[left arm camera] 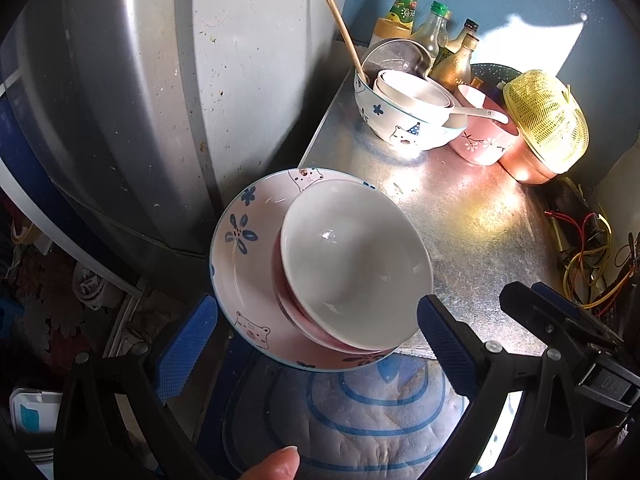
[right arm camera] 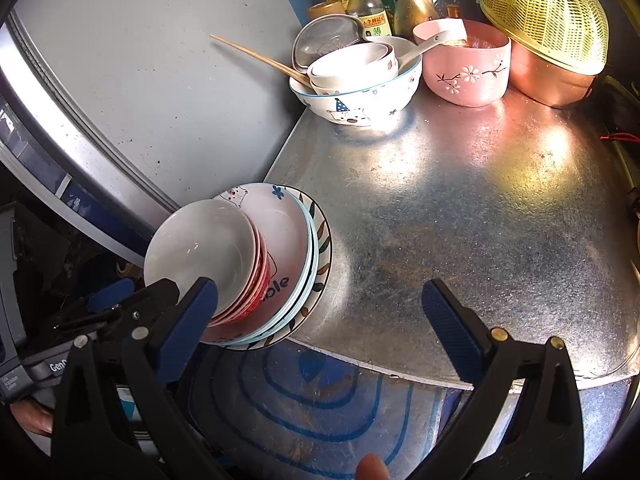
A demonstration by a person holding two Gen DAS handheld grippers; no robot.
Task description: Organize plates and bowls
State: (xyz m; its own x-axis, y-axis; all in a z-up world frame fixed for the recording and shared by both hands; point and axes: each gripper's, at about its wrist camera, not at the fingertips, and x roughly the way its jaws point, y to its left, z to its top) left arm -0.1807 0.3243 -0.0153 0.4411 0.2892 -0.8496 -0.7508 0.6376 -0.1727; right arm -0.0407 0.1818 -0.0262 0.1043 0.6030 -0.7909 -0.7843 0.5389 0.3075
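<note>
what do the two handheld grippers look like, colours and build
Both match: the left gripper and right gripper each have two black plastic arms with silver rivets, tipped by blue pads with a fine dimpled texture. A grey body with partly readable white lettering sits behind the left gripper. No sleeves show.

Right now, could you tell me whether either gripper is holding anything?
Nothing is held: the left gripper is open around the stacked white ceramic bowl, and the right gripper is open too.

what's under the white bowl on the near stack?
White bowl sits nested on pink-red bowls, over a bear-print plate and leaf-rimmed plate. Exact bowl and plate counts are hidden by the nesting.
</note>
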